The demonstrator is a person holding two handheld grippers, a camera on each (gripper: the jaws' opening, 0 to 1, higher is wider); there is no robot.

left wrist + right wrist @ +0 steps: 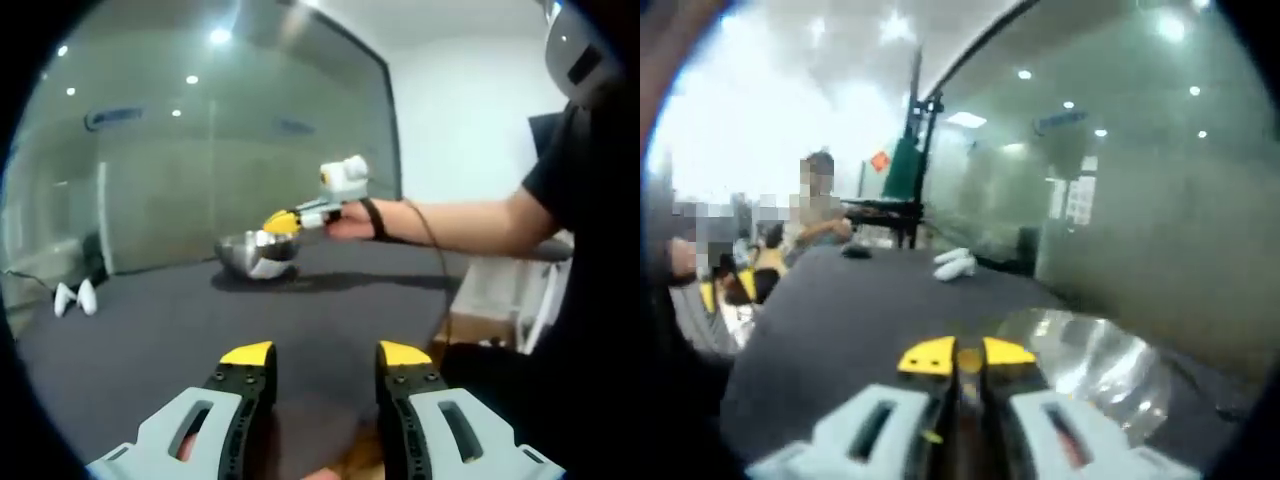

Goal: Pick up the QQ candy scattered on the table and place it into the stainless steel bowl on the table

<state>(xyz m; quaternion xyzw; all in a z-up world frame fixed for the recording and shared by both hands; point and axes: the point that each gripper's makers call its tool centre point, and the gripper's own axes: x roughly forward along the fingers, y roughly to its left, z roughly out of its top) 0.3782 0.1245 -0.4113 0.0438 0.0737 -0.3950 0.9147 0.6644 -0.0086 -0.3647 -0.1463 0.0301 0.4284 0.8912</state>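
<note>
Bowl (257,254) sits under right claw (281,222); white objects (75,298) well apart

We see the shiny round stainless steel bowl (257,254) (1095,365) sitting upright at the far side of the dark grey table (150,340) (840,320).

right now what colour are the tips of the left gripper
Yellow, on the left gripper, clearest in the left gripper view.

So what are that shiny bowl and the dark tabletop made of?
The bowl looks like polished metal, probably stainless steel: it mirrors the room. The tabletop looks matte dark grey with no glare, maybe cloth or a mat; too blurred to tell.
</note>
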